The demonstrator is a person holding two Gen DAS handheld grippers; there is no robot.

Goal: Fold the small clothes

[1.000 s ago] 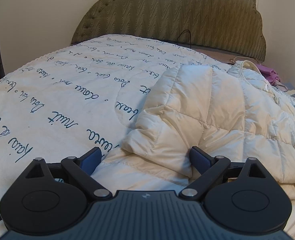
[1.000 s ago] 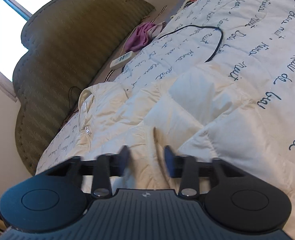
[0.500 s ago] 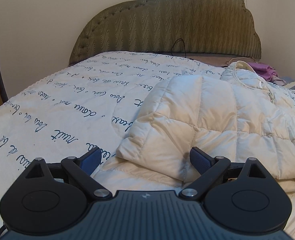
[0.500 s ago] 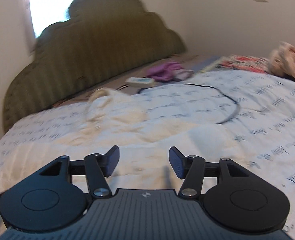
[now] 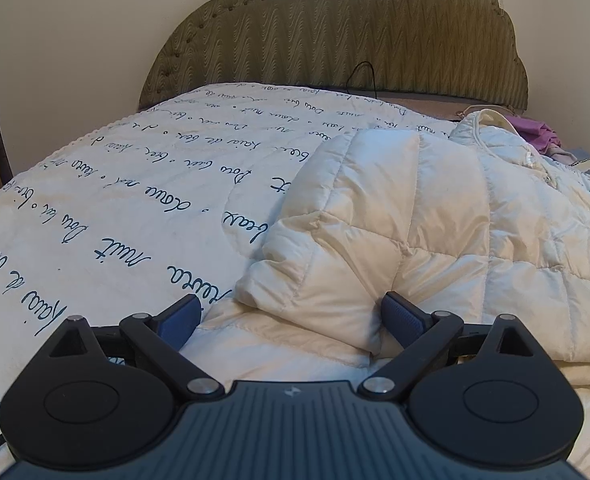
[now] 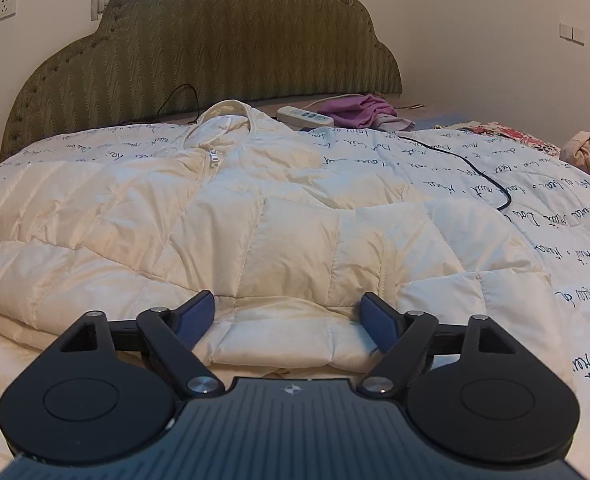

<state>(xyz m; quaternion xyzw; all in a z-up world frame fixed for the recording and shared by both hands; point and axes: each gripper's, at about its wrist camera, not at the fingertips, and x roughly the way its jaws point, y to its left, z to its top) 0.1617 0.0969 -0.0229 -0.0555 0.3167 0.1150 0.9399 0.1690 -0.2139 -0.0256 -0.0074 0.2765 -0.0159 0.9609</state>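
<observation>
Cream quilted down, puffy and slick-looking: a cream quilted puffer jacket (image 6: 255, 216) lies face-up on the white bedspread with dark blue script lettering (image 5: 107, 208), filling the centre of the right wrist frame and the right half of the left wrist frame. Collar and zip pull sit toward the olive-green padded headboard (image 6: 223, 44) at top centre; hem lies nearest the cameras, so the long axis runs from bottom of frame up to the headboard. One sleeve appears folded across the body, its cuff at lower centre of the left view. The left gripper (image 5: 291, 314) has jaws wide apart, nothing held, straddling that folded sleeve end; the right-hand pad seems to touch the fabric, contact unclear. The right gripper (image 6: 287, 314) is likewise spread wide and empty, the hem panel lying between and just ahead of its fingers. Both sit low at the hem end, roughly equally near; a lengthwise fold toward the collar looks like the likely next step, needing both to pinch hem corners. Outward: a white power strip (image 6: 305, 116) and purple crumpled cloth (image 6: 359, 110) near the headboard, upper right; a black cable (image 6: 471, 168) trails across the spread, well apart from the jacket.
</observation>
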